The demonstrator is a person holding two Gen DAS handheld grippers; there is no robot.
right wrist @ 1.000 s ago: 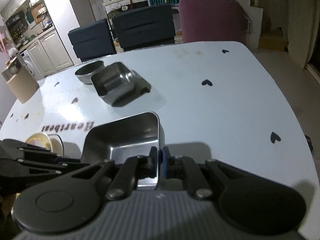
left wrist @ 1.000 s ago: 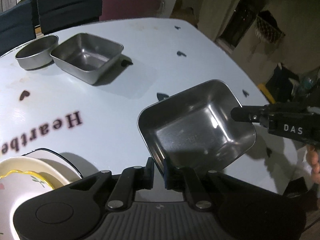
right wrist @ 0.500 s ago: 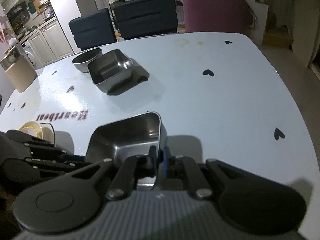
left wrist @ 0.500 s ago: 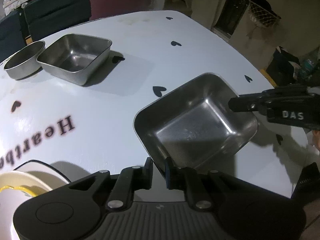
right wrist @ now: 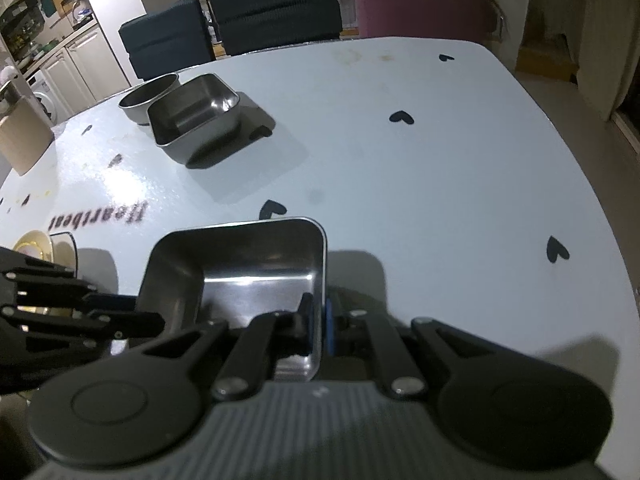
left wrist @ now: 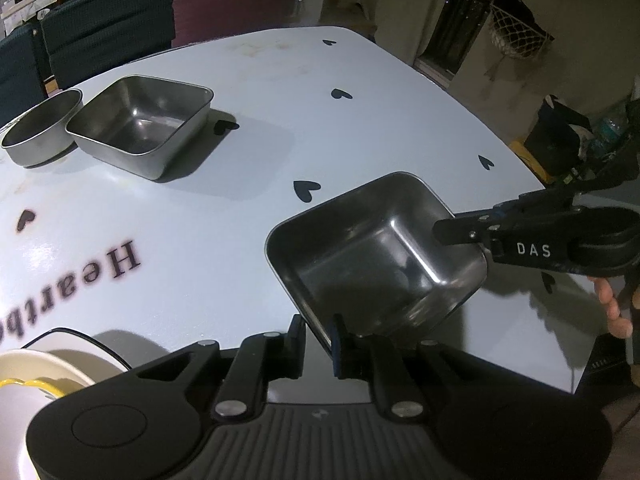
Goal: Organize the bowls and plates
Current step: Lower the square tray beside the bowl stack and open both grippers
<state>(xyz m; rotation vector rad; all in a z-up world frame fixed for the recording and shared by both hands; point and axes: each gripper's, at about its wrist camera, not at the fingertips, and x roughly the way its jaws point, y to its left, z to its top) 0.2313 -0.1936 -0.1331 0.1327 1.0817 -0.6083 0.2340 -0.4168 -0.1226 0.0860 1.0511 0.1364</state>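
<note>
A square steel tray [left wrist: 376, 256] is held tilted above the white table [left wrist: 248, 80] by both grippers. My left gripper [left wrist: 318, 342] has its fingers around the tray's near rim with a gap showing. My right gripper [right wrist: 318, 326] is shut on the tray's right rim [right wrist: 320, 280]; it also shows in the left wrist view [left wrist: 460, 228]. A second square steel tray [left wrist: 142, 124] and a round steel bowl [left wrist: 42, 128] stand together at the far left of the table. A white bowl with yellow trim [left wrist: 44, 376] sits at the near left edge.
Dark chairs [right wrist: 276, 0] and a pink chair [right wrist: 420, 0] stand behind the table. A cardboard box [right wrist: 22, 136] stands at the table's left end. The table's right edge [right wrist: 600, 208] drops to the floor. Black hearts and "Heartbeat" lettering mark the tabletop.
The held tray has risen and moved further over the table toward the two steel dishes. The left fingers have loosened slightly on its rim.
</note>
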